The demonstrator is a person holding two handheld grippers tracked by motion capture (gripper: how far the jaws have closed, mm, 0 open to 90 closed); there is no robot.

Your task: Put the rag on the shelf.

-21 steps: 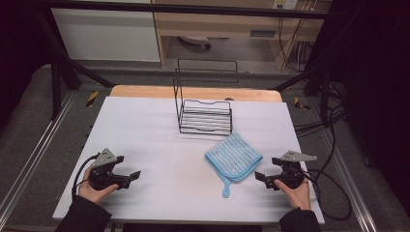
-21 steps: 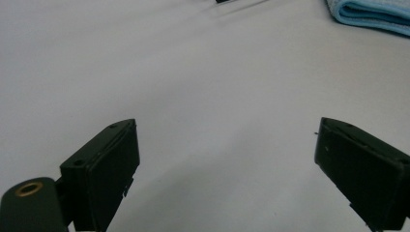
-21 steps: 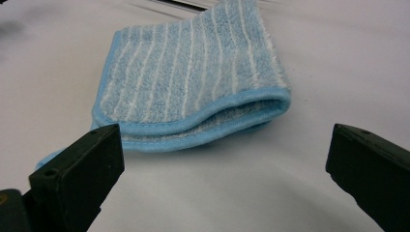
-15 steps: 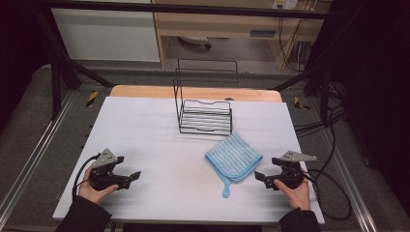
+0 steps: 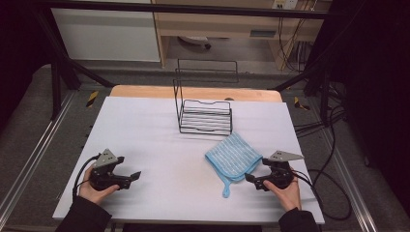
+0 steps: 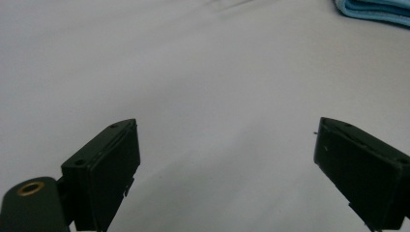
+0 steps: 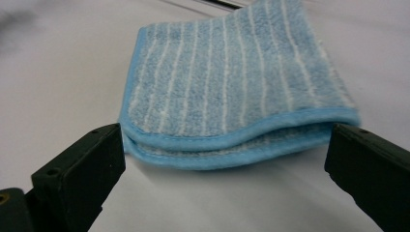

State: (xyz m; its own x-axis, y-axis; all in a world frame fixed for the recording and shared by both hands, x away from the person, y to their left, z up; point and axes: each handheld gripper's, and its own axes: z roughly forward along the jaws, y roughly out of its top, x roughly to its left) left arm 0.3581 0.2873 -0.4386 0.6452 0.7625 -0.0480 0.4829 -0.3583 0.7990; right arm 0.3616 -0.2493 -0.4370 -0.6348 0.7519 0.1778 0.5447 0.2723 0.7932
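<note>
A folded light-blue cloth with thin white stripes lies on the white table, right of centre, a hanging loop trailing toward the near edge. My right gripper rests on the table just right of the cloth, jaws open and pointing at it; in the right gripper view the folded cloth lies just ahead of the open jaws, untouched. My left gripper rests at the near left, open, with bare table between its jaws. A corner of the cloth shows at the top right of the left gripper view.
A black wire rack stands at the back middle of the table, just beyond the cloth. A wooden strip runs along the table's far edge. Cables hang off the right side.
</note>
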